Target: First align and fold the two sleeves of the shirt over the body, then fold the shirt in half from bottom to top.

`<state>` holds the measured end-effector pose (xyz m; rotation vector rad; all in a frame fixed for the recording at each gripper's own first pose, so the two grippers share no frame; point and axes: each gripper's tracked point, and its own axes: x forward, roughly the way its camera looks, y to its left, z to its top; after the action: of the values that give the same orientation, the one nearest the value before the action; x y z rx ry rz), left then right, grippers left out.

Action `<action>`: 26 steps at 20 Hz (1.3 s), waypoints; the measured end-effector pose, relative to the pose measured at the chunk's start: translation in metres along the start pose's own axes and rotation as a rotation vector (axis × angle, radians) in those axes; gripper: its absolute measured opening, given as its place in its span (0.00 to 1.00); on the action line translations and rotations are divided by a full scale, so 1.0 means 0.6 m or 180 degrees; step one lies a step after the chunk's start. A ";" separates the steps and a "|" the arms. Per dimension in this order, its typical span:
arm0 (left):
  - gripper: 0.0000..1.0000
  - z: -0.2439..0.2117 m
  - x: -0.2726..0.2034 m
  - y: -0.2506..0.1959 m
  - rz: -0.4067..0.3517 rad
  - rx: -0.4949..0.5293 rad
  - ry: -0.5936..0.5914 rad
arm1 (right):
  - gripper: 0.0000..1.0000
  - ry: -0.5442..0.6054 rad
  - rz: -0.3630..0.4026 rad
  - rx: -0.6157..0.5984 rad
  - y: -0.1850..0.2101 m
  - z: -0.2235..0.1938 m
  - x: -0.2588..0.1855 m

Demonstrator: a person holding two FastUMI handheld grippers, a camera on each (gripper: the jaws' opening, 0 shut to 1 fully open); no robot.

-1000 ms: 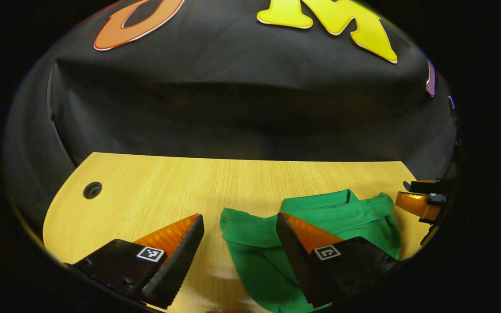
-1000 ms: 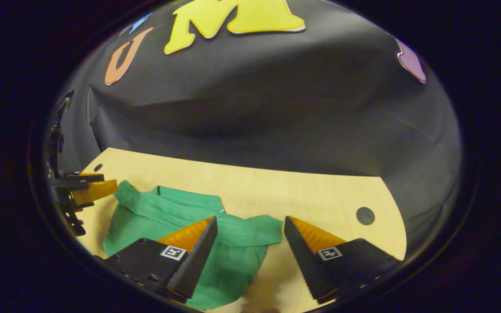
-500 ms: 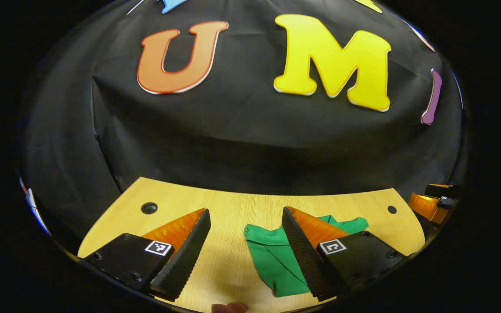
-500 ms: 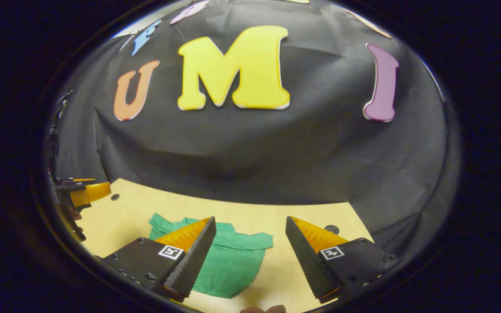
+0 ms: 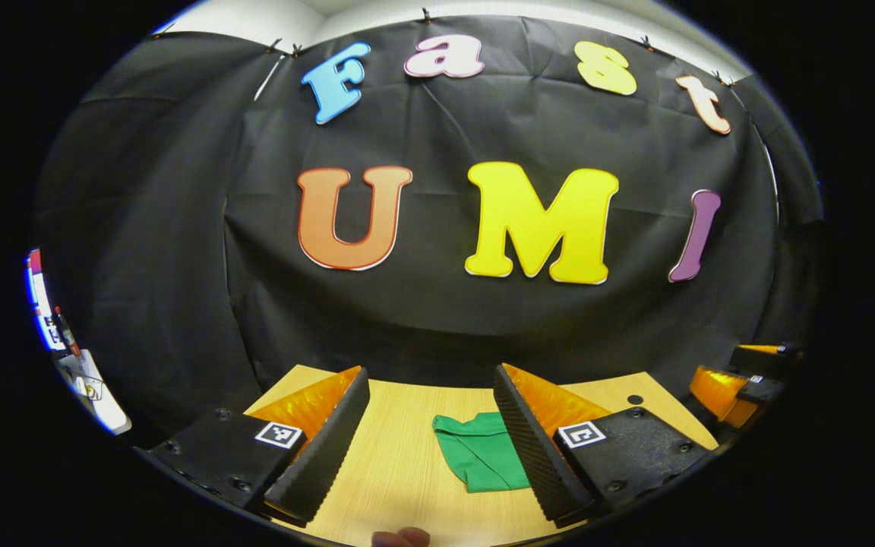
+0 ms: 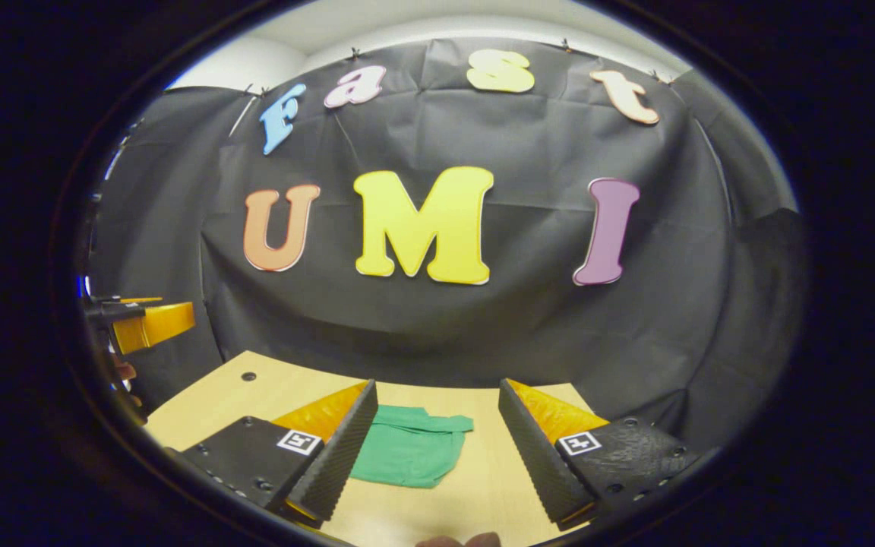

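green shirt (image 5: pixel 479 452): folded, flat on the tabletop (image 5: pixel 399 471), ahead of and apart from both units. left hand-held gripper (image 5: pixel 430 441): fingers spread, holding nothing. right hand-held gripper (image 6: pixel 434 448): likewise spread and empty.

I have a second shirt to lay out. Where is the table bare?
Bare wood lies on the table left of the shirt, toward the hole at the far left corner, and in a strip to the shirt's right. Only the middle is taken.
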<state>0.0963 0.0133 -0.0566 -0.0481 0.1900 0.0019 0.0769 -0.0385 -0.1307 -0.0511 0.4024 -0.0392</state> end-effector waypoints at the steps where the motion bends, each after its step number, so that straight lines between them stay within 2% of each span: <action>1: 1.00 0.002 -0.027 -0.009 -0.0025 0.0012 -0.0035 | 0.96 -0.0009 -0.0003 0.0014 0.007 -0.005 -0.026; 5: 1.00 0.010 -0.100 -0.018 -0.0064 0.0119 -0.0148 | 0.96 -0.0009 0.0030 0.0127 0.029 -0.013 -0.107; 9: 1.00 -0.002 -0.143 -0.025 -0.0122 0.0124 -0.0145 | 0.96 -0.0166 -0.0018 0.0043 0.028 0.003 -0.150; 26: 1.00 0.016 -0.169 -0.028 -0.0131 0.0097 -0.0238 | 0.97 -0.0374 -0.0054 0.0055 0.035 0.029 -0.183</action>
<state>-0.0013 -0.0026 -0.0272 -0.0217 0.1143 -0.0402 -0.0166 -0.0115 -0.0734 -0.0395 0.2843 -0.0562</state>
